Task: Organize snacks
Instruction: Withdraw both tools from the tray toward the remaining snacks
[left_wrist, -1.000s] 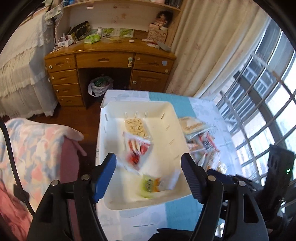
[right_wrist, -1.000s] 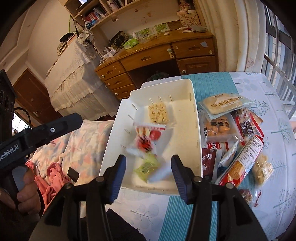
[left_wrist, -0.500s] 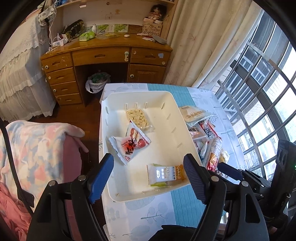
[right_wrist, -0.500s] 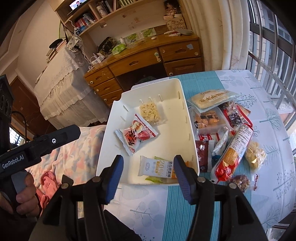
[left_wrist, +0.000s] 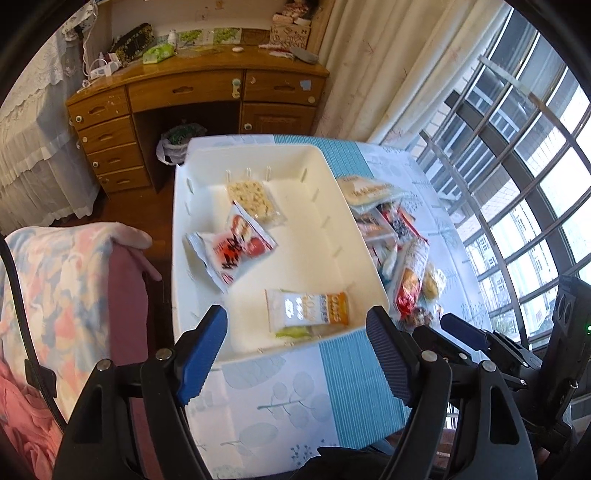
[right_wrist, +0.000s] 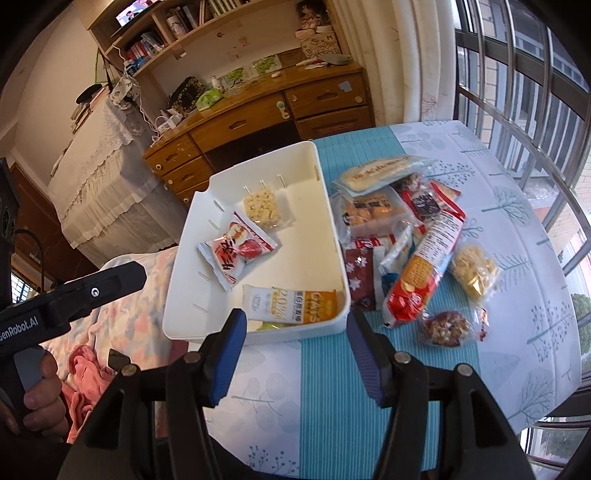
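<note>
A white tray (left_wrist: 332, 192) (right_wrist: 325, 206) on the table holds a clear pack of pale crackers (left_wrist: 253, 199) (right_wrist: 264, 210), a red-and-white packet (left_wrist: 232, 251) (right_wrist: 236, 251) and a white-and-orange oat bar pack (left_wrist: 308, 308) (right_wrist: 291, 304) over a green pack (left_wrist: 291, 333). A pile of snack packs (right_wrist: 417, 240) (left_wrist: 391, 236) lies right of the tray. My left gripper (left_wrist: 297, 350) and my right gripper (right_wrist: 295, 354) are both open and empty, held above the table's near edge in front of the tray.
The table has a blue-and-white leaf-print cloth (right_wrist: 369, 387). A chair with a pink blanket (left_wrist: 55, 280) stands to the left. A wooden desk (left_wrist: 192, 92) is behind, curtains and a barred window (left_wrist: 517, 147) to the right.
Both grippers pulled back and up from the tray. The oat bar pack, blurred over the green pack a second ago, now lies still at the tray's near end.
</note>
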